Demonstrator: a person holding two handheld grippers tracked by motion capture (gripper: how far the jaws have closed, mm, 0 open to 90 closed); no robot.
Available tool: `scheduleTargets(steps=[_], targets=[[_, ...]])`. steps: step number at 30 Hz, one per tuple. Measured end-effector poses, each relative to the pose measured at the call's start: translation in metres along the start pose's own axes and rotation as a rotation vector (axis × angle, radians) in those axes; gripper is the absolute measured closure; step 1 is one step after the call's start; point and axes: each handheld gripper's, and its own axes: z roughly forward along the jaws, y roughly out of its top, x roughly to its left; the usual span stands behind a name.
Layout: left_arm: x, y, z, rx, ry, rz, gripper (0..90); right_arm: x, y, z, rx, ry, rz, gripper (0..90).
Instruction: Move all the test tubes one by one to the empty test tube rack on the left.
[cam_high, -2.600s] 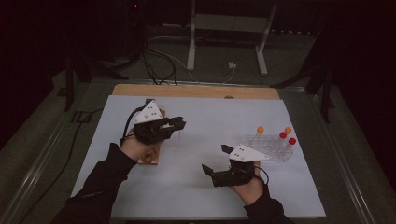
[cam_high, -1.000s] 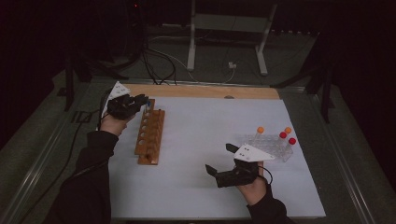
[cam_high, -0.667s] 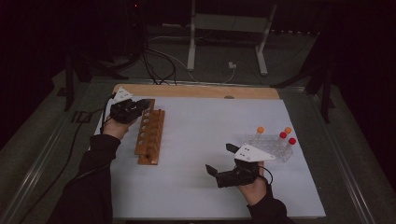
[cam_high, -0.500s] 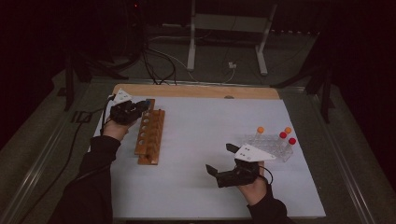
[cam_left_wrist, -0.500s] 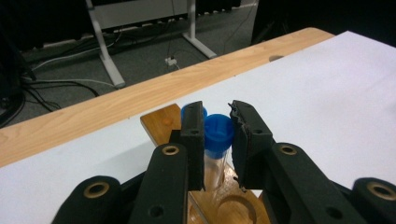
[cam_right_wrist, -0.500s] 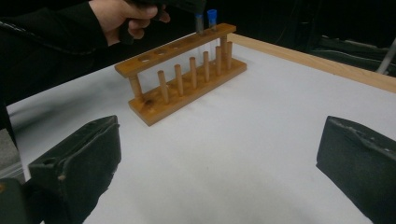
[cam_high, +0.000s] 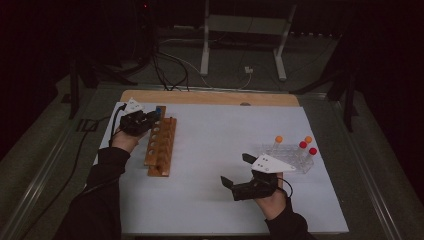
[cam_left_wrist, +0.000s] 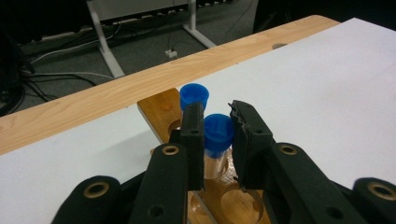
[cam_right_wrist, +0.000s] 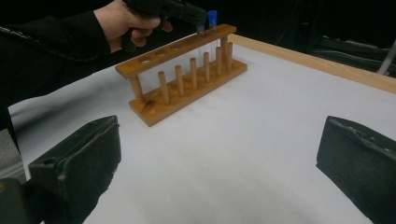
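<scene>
A clear blue-capped test tube (cam_left_wrist: 218, 140) is being pinched between the left gripper (cam_left_wrist: 218, 140) jaws, its bottom hidden in the brown wooden rack (cam_left_wrist: 205, 196); the right gripper (cam_right_wrist: 219, 163) jaws are being held spread, nothing between them

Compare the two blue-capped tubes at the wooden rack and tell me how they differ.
The nearer blue-capped tube sits between the jaws of the left gripper; the farther blue-capped tube stands free of them. The farther tube occupies the end hole of the wooden rack; the nearer tube is at the next hole in. In the left gripper view the nearer tube's clear body shows below its cap, while the farther tube's is hidden behind a jaw. Both have matching blue caps and stand upright.
</scene>
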Motion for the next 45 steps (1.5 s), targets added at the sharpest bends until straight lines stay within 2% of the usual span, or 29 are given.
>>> scheduleTargets(steps=[6, 10, 13, 18, 23, 30, 34, 40, 45], targets=[[0.0, 0.0, -0.001, 0.013, -0.007, 0.007, 76.8, 0.001, 0.0, 0.001, 0.005, 0.006, 0.001, 0.0], [0.0, 0.003, 0.0, 0.032, -0.029, -0.001, 75.4, 0.001, 0.0, 0.001, 0.006, 0.007, 0.001, 0.0], [-0.002, 0.003, -0.003, 0.028, -0.043, -0.001, 63.7, 0.0, 0.001, 0.0, 0.003, 0.005, 0.001, 0.0], [-0.012, 0.007, -0.018, 0.012, -0.071, 0.01, 35.5, -0.001, 0.002, -0.001, -0.004, -0.001, 0.0, 0.0], [-0.025, 0.009, -0.035, -0.003, -0.12, 0.018, 18.7, -0.003, 0.003, -0.003, -0.002, -0.011, -0.004, 0.0], [-0.051, 0.006, -0.053, -0.017, -0.218, 0.04, 3.7, -0.012, 0.008, -0.011, -0.012, -0.045, -0.006, 0.0], [-0.066, 0.003, -0.062, -0.036, -0.279, 0.054, 1.8, -0.022, 0.012, -0.021, -0.021, -0.078, -0.007, 0.0], [-0.084, -0.004, -0.067, -0.04, -0.352, 0.063, 1.6, -0.041, 0.012, -0.038, -0.036, -0.161, 0.009, 0.0], [-0.097, -0.009, -0.065, -0.025, -0.387, 0.076, 1.6, -0.058, 0.011, -0.054, -0.04, -0.23, 0.023, 0.0]])
